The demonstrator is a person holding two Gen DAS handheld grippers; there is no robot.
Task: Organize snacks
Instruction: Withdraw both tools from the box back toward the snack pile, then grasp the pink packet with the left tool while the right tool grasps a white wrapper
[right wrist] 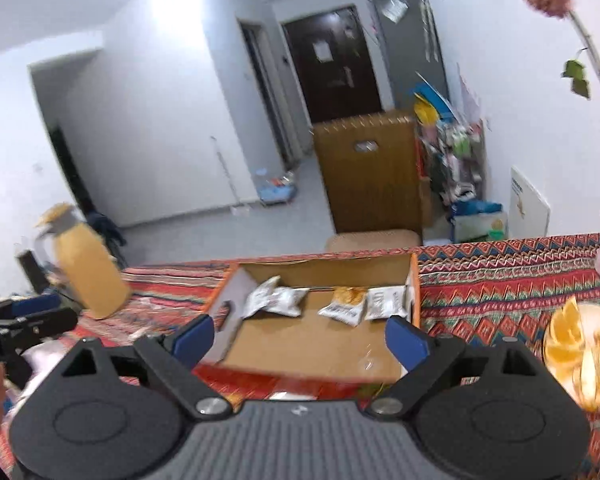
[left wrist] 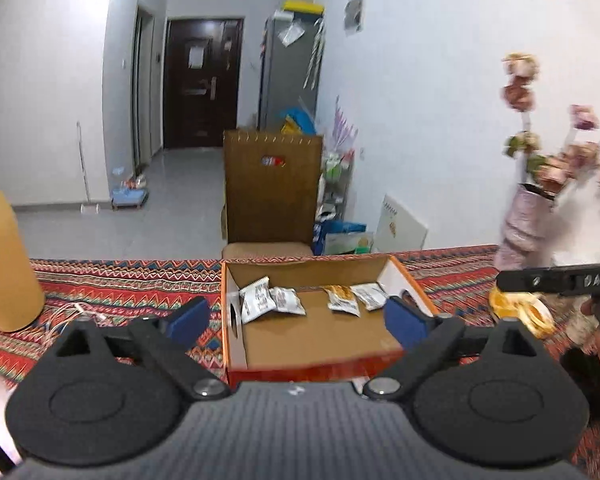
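An open cardboard box with orange outer walls sits on the patterned tablecloth, also seen in the right wrist view as the box. Along its far side lie several small snack packets: white ones on the left, an orange-topped packet and a white one on the right. The same packets and the orange-topped packet show in the right wrist view. My left gripper hangs above the box's near side, open and empty. My right gripper is likewise open and empty over the box.
A tan bottle stands left of the box. A pink vase with flowers and a dish of orange slices are on the right. A brown chair stands behind the table. The tablecloth reaches the far edge.
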